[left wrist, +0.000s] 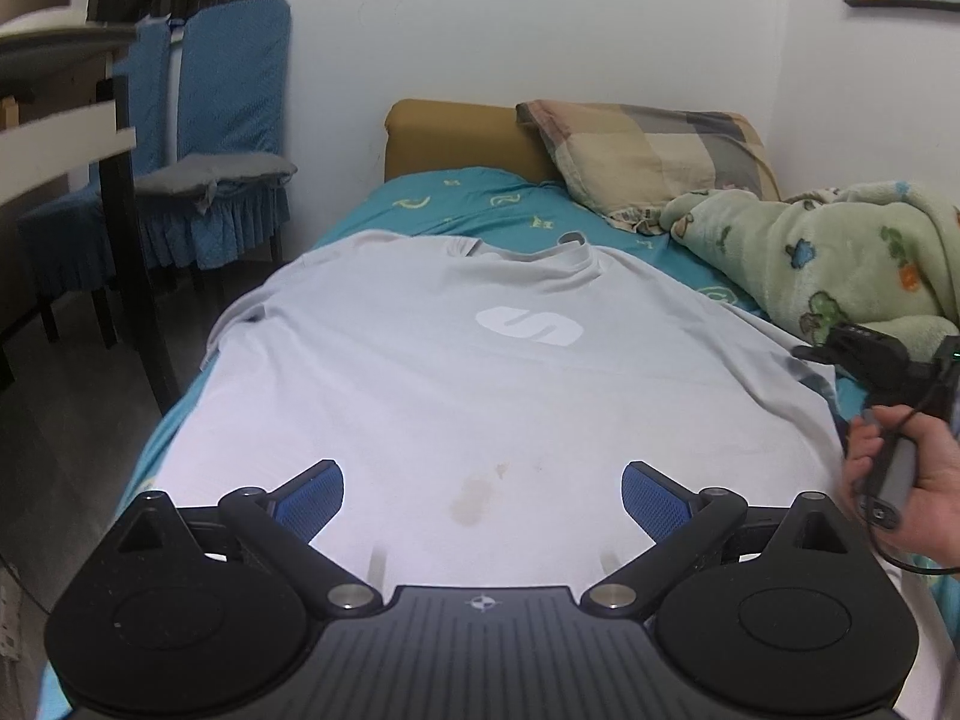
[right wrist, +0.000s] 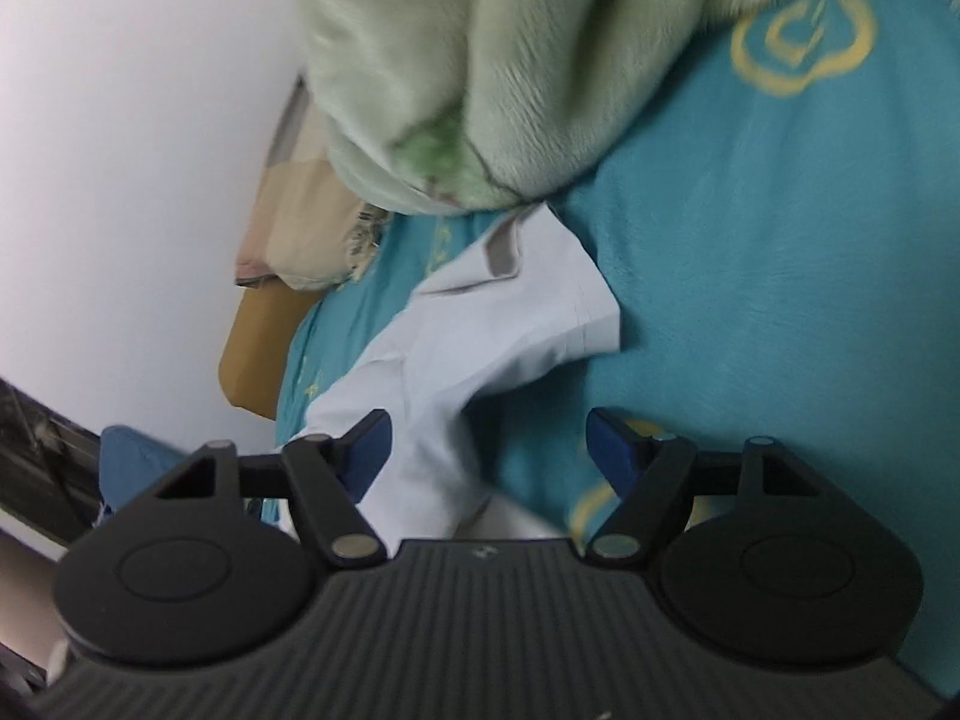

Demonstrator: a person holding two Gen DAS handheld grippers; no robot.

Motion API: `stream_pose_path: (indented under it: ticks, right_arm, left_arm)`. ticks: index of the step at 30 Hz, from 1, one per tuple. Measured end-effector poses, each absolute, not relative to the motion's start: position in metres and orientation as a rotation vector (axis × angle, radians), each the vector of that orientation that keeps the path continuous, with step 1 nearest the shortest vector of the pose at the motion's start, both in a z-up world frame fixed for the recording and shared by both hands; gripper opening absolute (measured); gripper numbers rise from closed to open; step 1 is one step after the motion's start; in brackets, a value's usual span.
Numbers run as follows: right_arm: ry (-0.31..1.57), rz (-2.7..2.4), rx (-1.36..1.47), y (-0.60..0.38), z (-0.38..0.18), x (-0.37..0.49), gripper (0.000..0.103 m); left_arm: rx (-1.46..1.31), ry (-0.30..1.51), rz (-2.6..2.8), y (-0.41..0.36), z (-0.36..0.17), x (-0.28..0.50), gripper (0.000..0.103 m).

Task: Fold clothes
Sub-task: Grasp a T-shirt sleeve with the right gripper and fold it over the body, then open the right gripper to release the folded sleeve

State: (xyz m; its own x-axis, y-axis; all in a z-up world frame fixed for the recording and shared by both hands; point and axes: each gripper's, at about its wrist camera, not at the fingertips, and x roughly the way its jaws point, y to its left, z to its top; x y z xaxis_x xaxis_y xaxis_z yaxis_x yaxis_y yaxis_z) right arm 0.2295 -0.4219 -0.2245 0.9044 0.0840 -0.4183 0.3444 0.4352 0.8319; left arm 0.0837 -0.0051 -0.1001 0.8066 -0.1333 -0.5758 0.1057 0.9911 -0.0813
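Risk sits at the right sleeve (right wrist: 540,312) of the grey T-shirt (left wrist: 480,396), which lies spread face-up on the bed (left wrist: 420,192), collar toward the headboard. The right claw (right wrist: 489,450) hangs spread over the sleeve, pinching nothing; closing there could catch the teal sheet (right wrist: 750,300) or the fleece blanket (right wrist: 480,90) nearby. The left claw (left wrist: 483,501) hovers spread above the hem, empty.

Light grey T-shirt (left wrist: 492,384) spread flat, front up, white logo on chest, collar toward the pillow end. Brownish stain near the hem. One short sleeve (right wrist: 540,312) lies out sideways, slightly rumpled.
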Motion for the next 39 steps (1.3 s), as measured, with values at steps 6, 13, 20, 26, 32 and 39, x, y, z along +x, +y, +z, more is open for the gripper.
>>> stream_pose_path:
  ticks: [6, 13, 20, 26, 32, 39]
  right_arm:
    - [0.4, -0.121, 1.006, -0.413, -0.23, 0.296, 0.065]
    - [0.531, -0.247, 0.768, -0.4, -0.208, 0.382, 0.064]
    - [0.489, -0.34, 0.44, -0.374, -0.134, 0.392, 0.01]
    - [0.396, -0.362, 0.131, -0.307, -0.066, 0.386, 0.01]
    - [0.335, -0.263, -0.198, -0.183, -0.047, 0.39, 0.01]
    - [0.403, -0.017, -0.322, -0.048, -0.105, 0.409, 0.012]
  left_arm:
    - [-0.134, 0.631, -0.099, 0.004, -0.12, 0.111, 0.1]
    - [-0.127, 0.649, -0.147, -0.008, -0.133, 0.123, 0.1]
    - [-0.211, 0.566, -0.124, 0.013, -0.103, 0.118, 0.1]
    - [-0.273, 0.48, -0.072, 0.06, -0.058, 0.119, 0.1]
    - [-0.276, 0.428, 0.054, 0.111, -0.044, 0.123, 0.101]
    - [-0.324, 0.485, 0.113, 0.14, -0.068, 0.149, 0.101]
